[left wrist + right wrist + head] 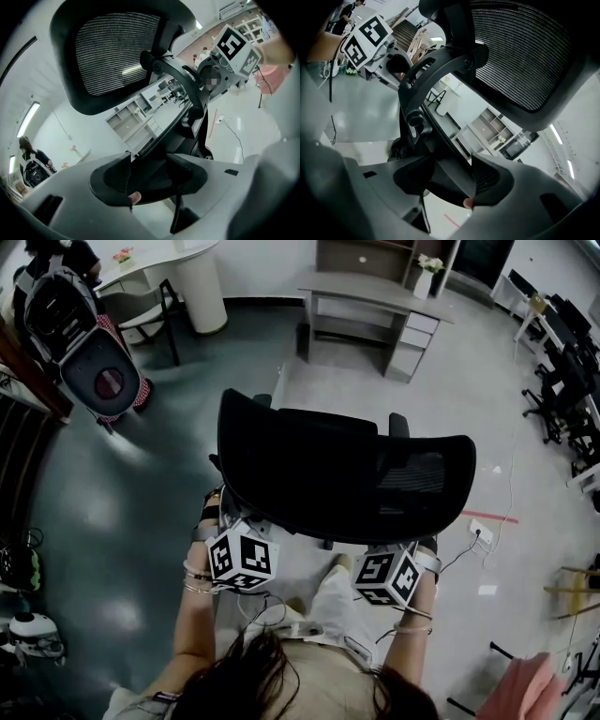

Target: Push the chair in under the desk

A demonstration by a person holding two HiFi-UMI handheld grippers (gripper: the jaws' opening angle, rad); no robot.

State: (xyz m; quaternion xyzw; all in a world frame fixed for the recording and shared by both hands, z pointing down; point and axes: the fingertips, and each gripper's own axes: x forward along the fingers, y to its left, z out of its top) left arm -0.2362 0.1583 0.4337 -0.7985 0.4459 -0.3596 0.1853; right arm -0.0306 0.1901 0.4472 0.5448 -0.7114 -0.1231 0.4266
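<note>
Chair sits mid-floor, well apart from the desk. Our left gripper and right gripper gape wide astride its back's lower edge, clamping nothing. Likely failure: we push unevenly, the chair swivels and hits the drawers.

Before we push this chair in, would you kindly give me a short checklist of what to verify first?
1. Left gripper placed on the office chair: ok, its back frame sits between the jaws.
2. Right gripper placed likewise: ok.
3. Jaws clamped on the frame: not ok, both stand open.
4. Space under the desk free: ok, open gap left of the drawer unit.
5. Floor between chair and desk: ok, nothing seen in the way.
6. Chair wheels free to roll: cannot tell, hidden.
</note>
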